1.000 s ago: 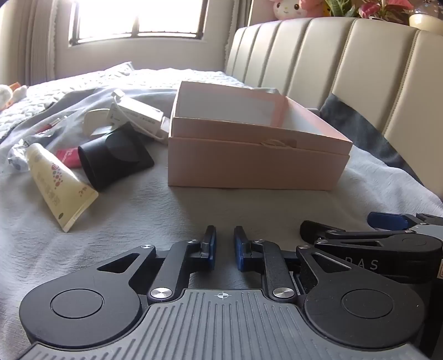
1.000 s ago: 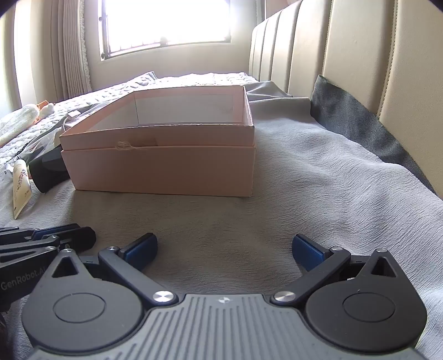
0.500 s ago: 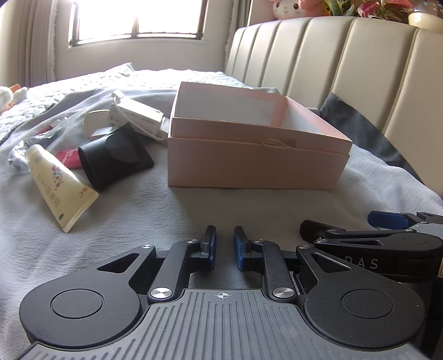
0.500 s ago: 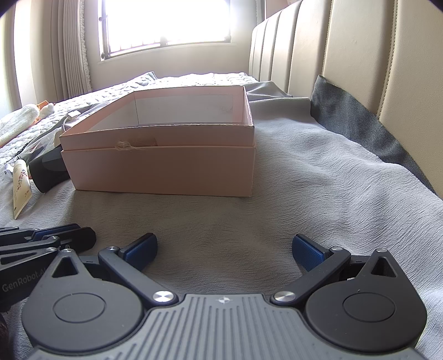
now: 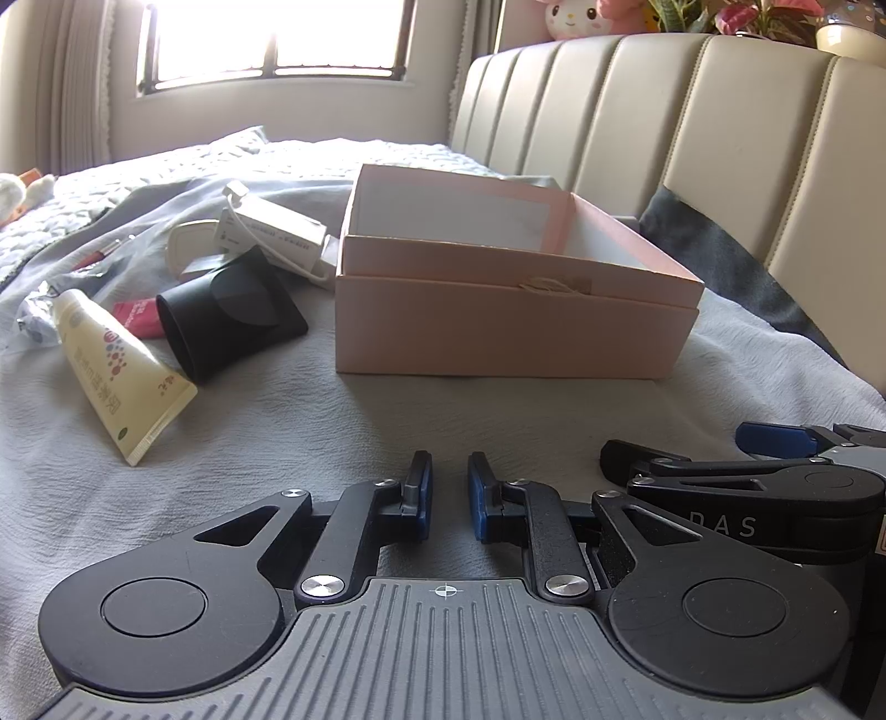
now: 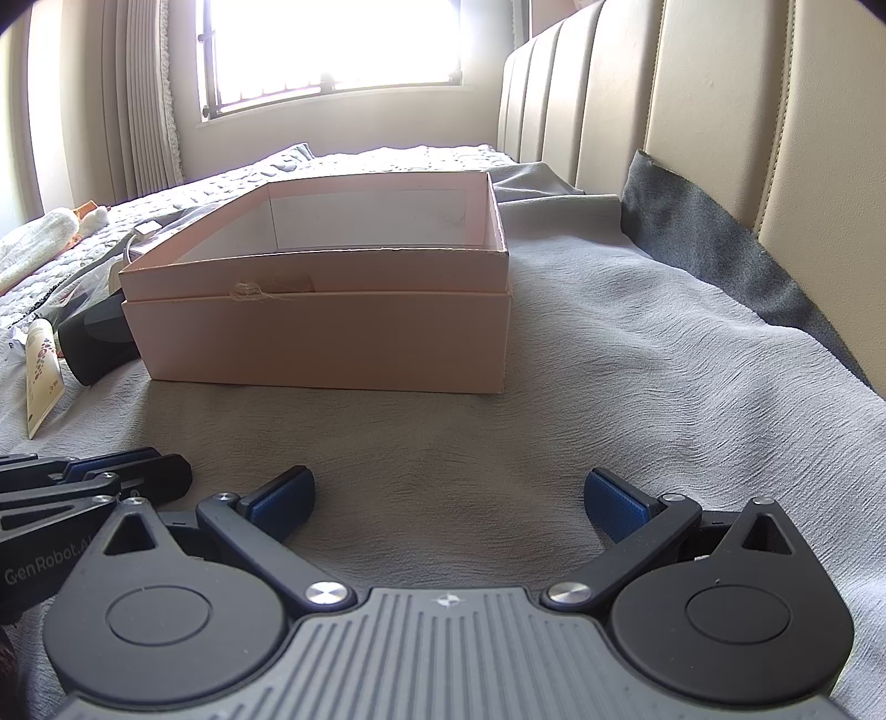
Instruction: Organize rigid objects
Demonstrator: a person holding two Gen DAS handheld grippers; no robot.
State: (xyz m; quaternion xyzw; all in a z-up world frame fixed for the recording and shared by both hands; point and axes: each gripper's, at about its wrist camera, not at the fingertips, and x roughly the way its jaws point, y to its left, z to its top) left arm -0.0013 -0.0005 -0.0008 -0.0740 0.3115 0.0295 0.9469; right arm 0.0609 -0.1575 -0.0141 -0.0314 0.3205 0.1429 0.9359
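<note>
Jaws nearly together on the left gripper (image 5: 448, 495), wide apart on the right gripper (image 6: 448, 498); both hold nothing. The pink box (image 5: 498, 310) sits open on the bed (image 5: 332, 410), likely awaiting the tube (image 5: 119, 371) and black case (image 5: 227, 321) beside it.

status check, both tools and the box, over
Left tool nearly shut, empty; right tool open, empty. Pink box open, looks empty. Tube and black pouch lie left of it, nothing blocking.

Grey bedsheet (image 5: 277, 421) before a padded headboard (image 5: 692, 122); bright window (image 6: 332, 44) behind
</note>
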